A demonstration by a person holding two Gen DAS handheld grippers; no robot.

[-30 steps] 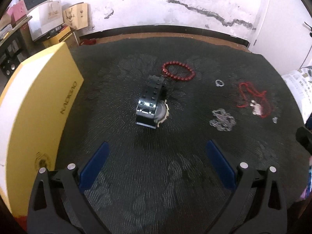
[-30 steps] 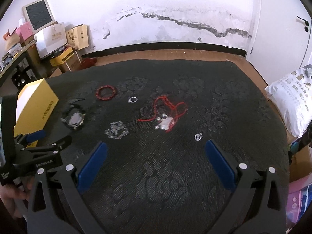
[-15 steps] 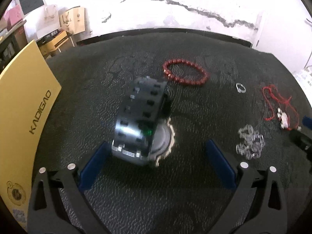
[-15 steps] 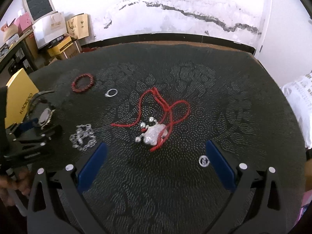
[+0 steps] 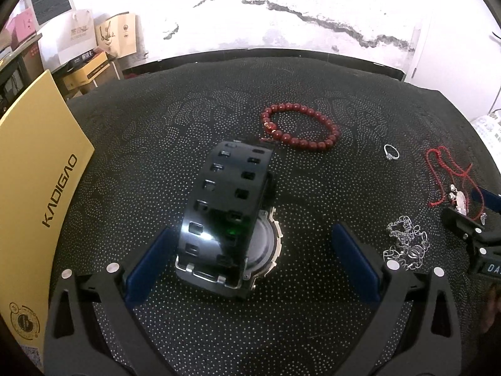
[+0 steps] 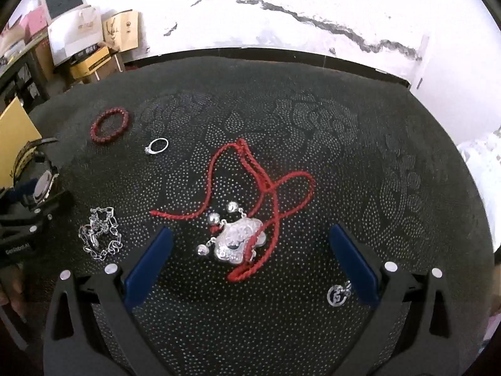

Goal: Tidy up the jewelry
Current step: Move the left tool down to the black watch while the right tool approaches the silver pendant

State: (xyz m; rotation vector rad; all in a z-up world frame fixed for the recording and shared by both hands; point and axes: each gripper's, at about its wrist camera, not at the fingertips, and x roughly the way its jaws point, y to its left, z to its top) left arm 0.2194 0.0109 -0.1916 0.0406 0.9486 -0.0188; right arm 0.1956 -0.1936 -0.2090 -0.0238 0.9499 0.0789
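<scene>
A black watch (image 5: pixel 227 216) lies on its side on the dark patterned cloth (image 5: pixel 162 144), between the open fingers of my left gripper (image 5: pixel 250 250). A red bead bracelet (image 5: pixel 300 130), a silver ring (image 5: pixel 391 152) and a silver chain (image 5: pixel 405 244) lie beyond and to the right. In the right wrist view a red cord necklace (image 6: pixel 266 185) with a silver pendant (image 6: pixel 239 239) lies between the open fingers of my right gripper (image 6: pixel 250 250). A small silver charm (image 6: pixel 336 294) sits by its right finger. The bracelet (image 6: pixel 109 125), ring (image 6: pixel 158 145) and chain (image 6: pixel 100 232) lie to the left.
A yellow box marked KADIGAO (image 5: pixel 34 188) stands at the left of the cloth. Cartons and paper bags (image 5: pixel 94 40) are stacked by the cracked white wall. A white bag (image 6: pixel 482 163) lies off the right edge. The left gripper shows in the right wrist view (image 6: pixel 28 216).
Both grippers have moved forward and down. The left now has the watch between its open fingers; the right now has the pendant between its open fingers.
</scene>
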